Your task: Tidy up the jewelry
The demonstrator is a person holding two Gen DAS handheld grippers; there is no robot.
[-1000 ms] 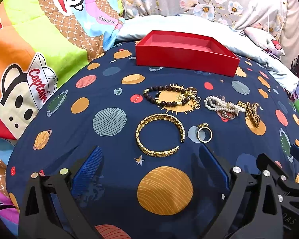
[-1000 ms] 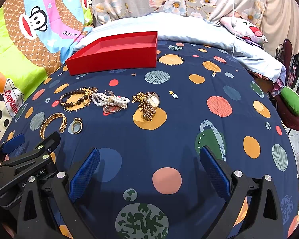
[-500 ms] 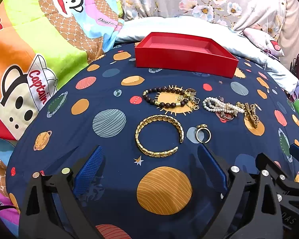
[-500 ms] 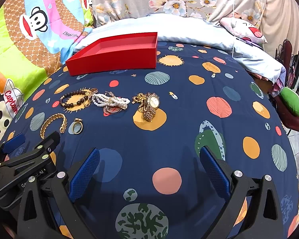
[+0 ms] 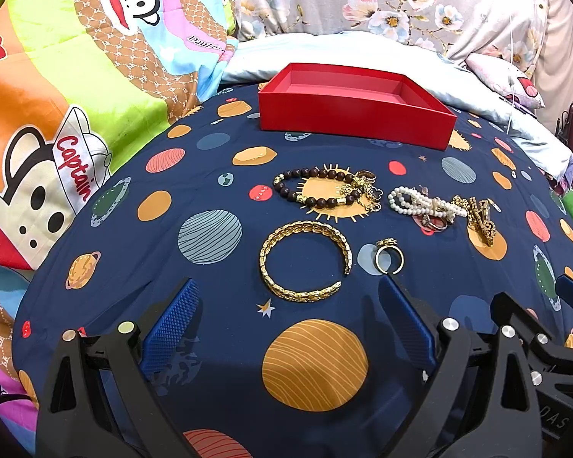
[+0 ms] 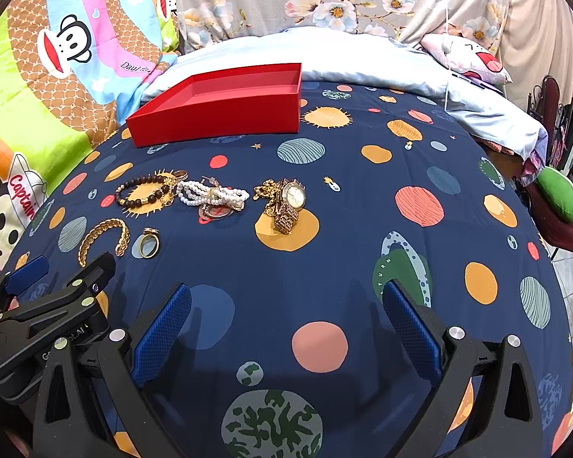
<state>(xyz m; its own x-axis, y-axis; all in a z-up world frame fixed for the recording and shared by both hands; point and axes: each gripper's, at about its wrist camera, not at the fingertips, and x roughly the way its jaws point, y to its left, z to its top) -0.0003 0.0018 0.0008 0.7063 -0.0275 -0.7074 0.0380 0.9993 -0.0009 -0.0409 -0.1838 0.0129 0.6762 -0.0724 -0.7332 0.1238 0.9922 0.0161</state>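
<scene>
An empty red box [image 5: 357, 116] [image 6: 225, 107] stands at the far side of the navy planet-print bedspread. In front of it lie a dark bead bracelet [image 5: 321, 191] [image 6: 145, 192], a white pearl strand [image 5: 420, 202] [image 6: 214, 194], a gold watch with chain [image 5: 481, 217] [image 6: 288, 206], a gold cuff bangle [image 5: 305, 261] [image 6: 103, 238] and a gold ring [image 5: 389, 257] [image 6: 149, 244]. My left gripper [image 5: 286, 297] is open just short of the bangle and ring. My right gripper [image 6: 286, 305] is open over bare cloth, well short of the watch.
A cartoon-monkey quilt [image 5: 76, 76] rises on the left. A pale blue blanket [image 6: 324, 49] and floral pillows [image 5: 401, 4] lie behind the box. The bed edge drops off on the right, with a green cushion [image 6: 559, 194] beyond it.
The left gripper has crept slightly forward toward the bangle and ring. The right gripper has barely shifted. Nothing has been picked up.
</scene>
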